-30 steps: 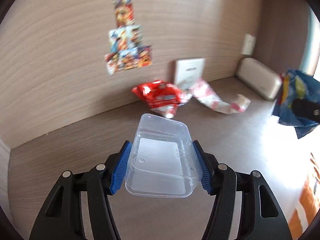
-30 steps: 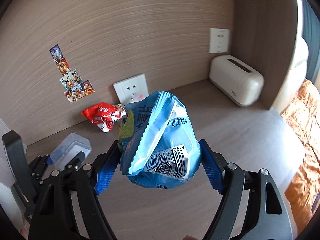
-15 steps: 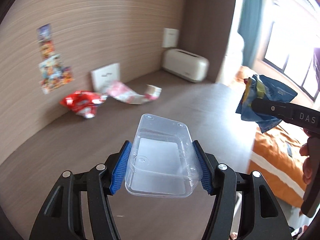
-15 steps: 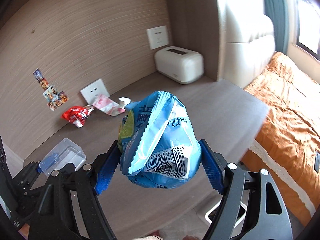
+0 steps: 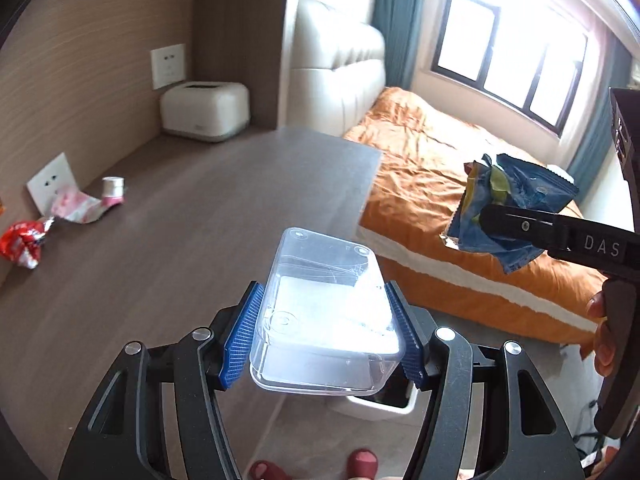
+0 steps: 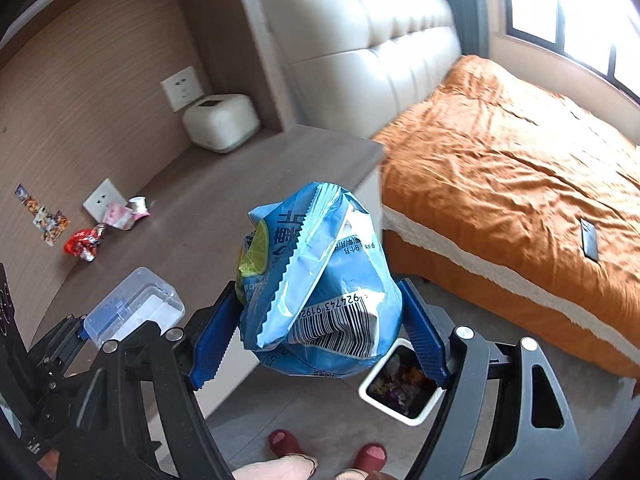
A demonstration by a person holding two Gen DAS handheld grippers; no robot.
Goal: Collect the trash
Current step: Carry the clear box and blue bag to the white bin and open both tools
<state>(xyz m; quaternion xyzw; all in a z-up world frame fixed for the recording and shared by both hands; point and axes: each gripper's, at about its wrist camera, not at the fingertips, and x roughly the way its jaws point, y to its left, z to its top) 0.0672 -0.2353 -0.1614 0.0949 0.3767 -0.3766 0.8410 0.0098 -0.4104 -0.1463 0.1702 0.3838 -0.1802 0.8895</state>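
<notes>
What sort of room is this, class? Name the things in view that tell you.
Most likely a bedroom, perhaps in a hotel: a bed with an orange cover, a padded cream headboard against the wall, and curtains beside the window.

Both claws are black with ribbed blue pads. The left claw [image 5: 324,332] has a see-through colourless plastic box [image 5: 320,312], bottom glaring white. The right claw [image 6: 320,332] has a crinkly sky-blue snack bag [image 6: 316,288] with a lime-green patch at its 9 o'clock, white zigzag edge and a black-and-white barcode. Grey-brown woodgrain tabletop [image 5: 192,240], same grain on the wall. At 9 o'clock on it: a red-and-silver foil wrapper [image 5: 22,240] and a pink-and-white patterned wrapper [image 5: 78,208]. Cream toaster-shaped box [image 6: 220,122], bright orange bed cover [image 6: 500,168] with a white trim band, white bin [image 6: 402,384] with purple and yellow bits inside, dark red slippers [image 6: 286,444], grey floor.
</notes>
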